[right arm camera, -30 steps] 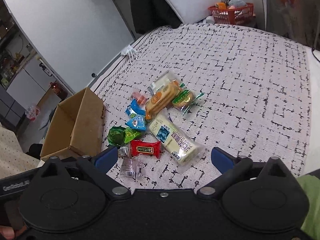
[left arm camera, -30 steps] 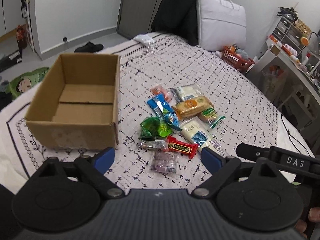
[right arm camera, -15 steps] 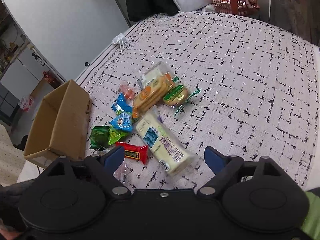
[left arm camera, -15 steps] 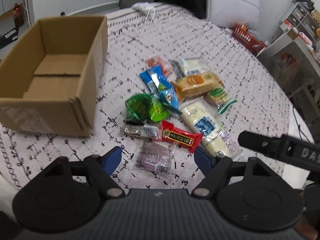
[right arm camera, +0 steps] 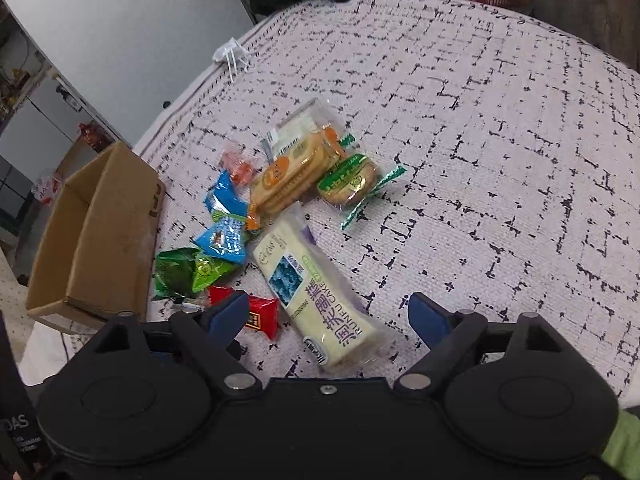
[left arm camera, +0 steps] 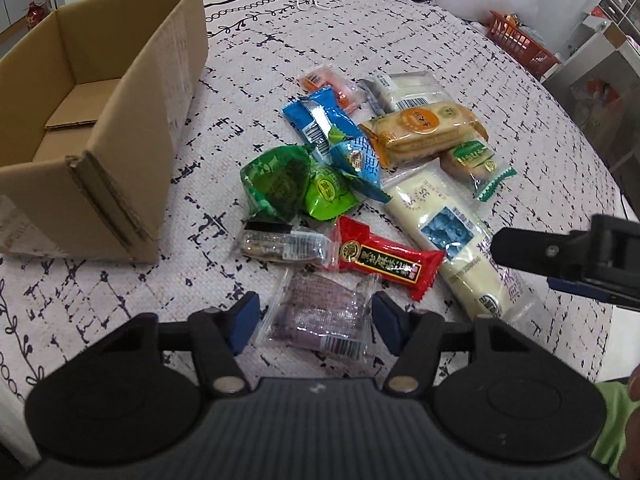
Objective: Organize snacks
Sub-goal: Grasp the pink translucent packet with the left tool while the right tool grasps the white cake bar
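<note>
Several wrapped snacks lie in a pile on the patterned bedspread [left arm camera: 460, 60]. My left gripper [left arm camera: 314, 322] is open, its fingers on either side of a clear packet with a purple snack [left arm camera: 320, 314]. Beyond it lie a red bar [left arm camera: 380, 262], a dark clear-wrapped bar [left arm camera: 280, 244] and green packets [left arm camera: 288, 184]. My right gripper [right arm camera: 328, 318] is open, its fingers either side of the near end of a long white cake pack [right arm camera: 316, 292]. An empty cardboard box [left arm camera: 100, 120] stands left of the pile; it also shows in the right wrist view [right arm camera: 100, 240].
An orange cracker pack [left arm camera: 420, 132], blue packets [left arm camera: 324, 128] and a small green-wrapped cake [left arm camera: 476, 164] lie farther back. A red basket [left arm camera: 520, 46] and shelves stand beyond the bed at the right. The right gripper's body [left arm camera: 580, 256] shows at the right of the left wrist view.
Both grippers have moved forward and down toward the pile. The left one now straddles the purple packet; the right one now straddles the end of the white cake pack.
</note>
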Available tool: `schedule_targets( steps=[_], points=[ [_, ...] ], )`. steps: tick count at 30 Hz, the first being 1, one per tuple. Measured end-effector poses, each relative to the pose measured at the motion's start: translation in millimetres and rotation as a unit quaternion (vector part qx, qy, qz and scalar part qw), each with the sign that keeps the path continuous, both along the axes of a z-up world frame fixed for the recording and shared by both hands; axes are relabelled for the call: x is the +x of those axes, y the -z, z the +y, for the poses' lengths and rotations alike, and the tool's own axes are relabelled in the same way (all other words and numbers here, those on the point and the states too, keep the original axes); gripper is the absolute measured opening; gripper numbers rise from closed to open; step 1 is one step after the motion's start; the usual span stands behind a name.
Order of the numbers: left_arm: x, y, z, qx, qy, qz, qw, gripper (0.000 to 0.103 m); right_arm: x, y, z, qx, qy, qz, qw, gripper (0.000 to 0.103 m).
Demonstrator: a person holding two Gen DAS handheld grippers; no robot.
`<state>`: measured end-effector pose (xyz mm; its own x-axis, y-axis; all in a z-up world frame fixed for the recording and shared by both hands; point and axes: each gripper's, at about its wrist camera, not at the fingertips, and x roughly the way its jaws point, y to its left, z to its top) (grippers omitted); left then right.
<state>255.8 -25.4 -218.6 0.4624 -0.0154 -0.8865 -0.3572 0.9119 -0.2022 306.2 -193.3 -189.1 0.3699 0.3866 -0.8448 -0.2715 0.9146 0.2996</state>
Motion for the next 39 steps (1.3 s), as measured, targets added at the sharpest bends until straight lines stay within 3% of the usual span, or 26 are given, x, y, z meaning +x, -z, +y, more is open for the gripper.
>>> schedule_targets(
  steps=[2,8,10,15,21,25,32,39],
  points=[
    [-0.4,-1.5,-0.2,0.001,-0.001,-0.005,1.0000,0.045,2.2,3.0,5.9,-0.009,-0.008,-0.003,1.000,0.086],
    [-7.6,-14.8,4.5,-0.011,-0.017,-0.012,0.9997,0.041,12.1,12.4,13.6,-0.014,-0.017,0.003,1.000,0.084],
    [-11.5,-22.0,5.2,-0.011,-0.018,-0.020,0.9996,0.041,14.3,18.8,14.8,-0.025,-0.018,0.014,0.999,0.078],
    [-21.1,-37.3,7.9,-0.014,-0.025,-0.034,0.9990,0.041,11.7,26.3,24.7,-0.055,-0.036,0.009,0.998,0.074],
    [-38.1,-55.2,11.8,-0.003,-0.026,-0.049,0.9984,0.041,0.4,23.1,24.3,-0.055,-0.055,0.009,0.997,0.044],
    [-51.3,-68.0,14.5,-0.003,-0.025,-0.061,0.9978,0.041,-1.3,19.7,14.2,-0.032,-0.030,0.023,0.999,0.034],
    [-70.9,-94.1,20.2,0.008,-0.028,-0.086,0.9959,0.041,-15.1,-1.5,0.8,0.016,-0.007,0.006,1.000,0.033],
    [-88.9,-121.5,27.0,0.031,-0.032,-0.103,0.9937,0.041,-23.5,-24.7,4.1,0.049,-0.018,-0.022,0.998,0.033]
  ],
)
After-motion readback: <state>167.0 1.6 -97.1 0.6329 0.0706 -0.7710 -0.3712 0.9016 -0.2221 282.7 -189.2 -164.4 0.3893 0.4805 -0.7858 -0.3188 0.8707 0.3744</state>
